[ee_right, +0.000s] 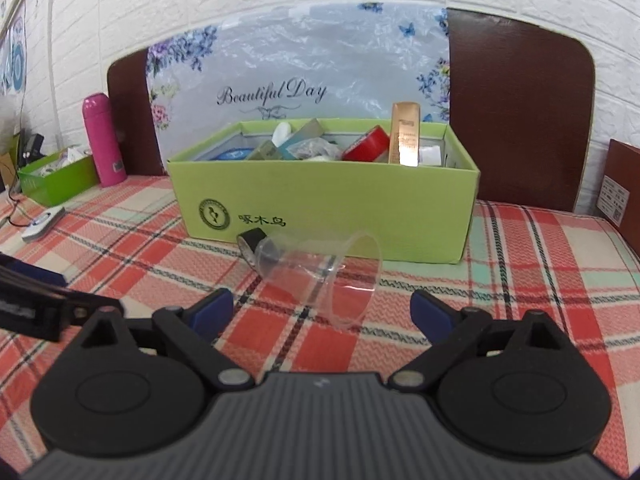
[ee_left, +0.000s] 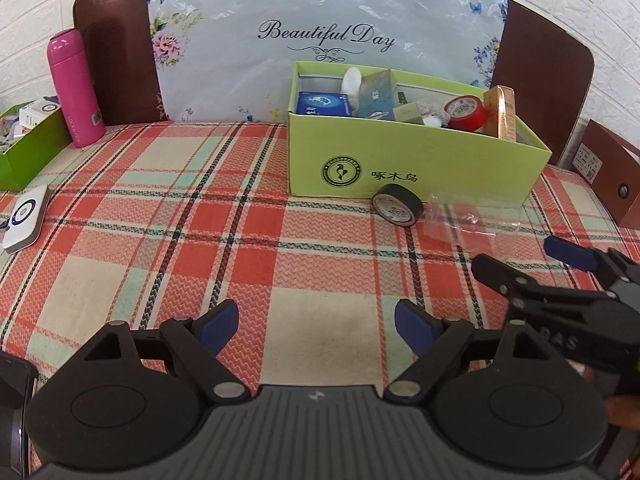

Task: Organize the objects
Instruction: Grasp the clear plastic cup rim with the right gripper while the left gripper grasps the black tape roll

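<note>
Clear plastic cup (ee_right: 320,276) lies tipped beside black tape roll (ee_right: 251,245) before green box (ee_right: 320,200); judged light, slippery, crushable, best pinched mid-wall; right gripper (ee_right: 322,312) and left gripper (ee_left: 316,326) both gape wide, empty.

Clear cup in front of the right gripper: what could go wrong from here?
1. The clear cup lies on its side on the cloth, so a nudge from the open right gripper could roll it away.
2. It looks thin; a hard squeeze may crush it.
3. The black tape roll sits right by the cup's base, against the green box, and could get knocked.
</note>
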Tool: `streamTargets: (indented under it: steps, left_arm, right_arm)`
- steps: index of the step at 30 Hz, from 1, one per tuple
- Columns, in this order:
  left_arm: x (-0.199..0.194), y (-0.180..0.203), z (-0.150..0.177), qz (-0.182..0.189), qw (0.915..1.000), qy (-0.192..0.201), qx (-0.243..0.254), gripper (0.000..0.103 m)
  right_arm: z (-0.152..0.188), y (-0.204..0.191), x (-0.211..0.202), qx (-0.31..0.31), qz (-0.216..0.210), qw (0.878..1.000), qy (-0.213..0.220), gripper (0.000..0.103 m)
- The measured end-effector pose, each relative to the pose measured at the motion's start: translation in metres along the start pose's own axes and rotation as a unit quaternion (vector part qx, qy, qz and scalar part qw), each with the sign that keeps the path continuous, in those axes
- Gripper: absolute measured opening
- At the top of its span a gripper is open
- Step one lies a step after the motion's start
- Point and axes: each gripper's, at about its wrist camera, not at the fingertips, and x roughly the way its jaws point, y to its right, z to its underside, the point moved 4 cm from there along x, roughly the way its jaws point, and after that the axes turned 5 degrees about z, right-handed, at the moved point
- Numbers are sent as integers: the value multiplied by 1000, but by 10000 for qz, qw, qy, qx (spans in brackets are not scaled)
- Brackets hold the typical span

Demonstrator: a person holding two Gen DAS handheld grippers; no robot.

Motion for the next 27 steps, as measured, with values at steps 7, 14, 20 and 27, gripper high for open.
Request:
streamTargets:
  steps: [7,14,20,27]
  left_arm:
    - [3,-11,-3,64,9999,44,-154,88]
    - [14,-14,-12,176,9994,79,-271,88]
    - [46,3,-32,612,9960,138,-639,88]
    - [99,29,-59,645,9884,100,-1372,87]
  right_arm:
    - [-1,-8,14,165,-637,9978,-69,49]
    - [10,-19,6,40,-685,9976,-92,5]
    - [25,0,-26,301,-347,9989,-37,5]
    - [37,11,-52,421,-274,9987,-120,5]
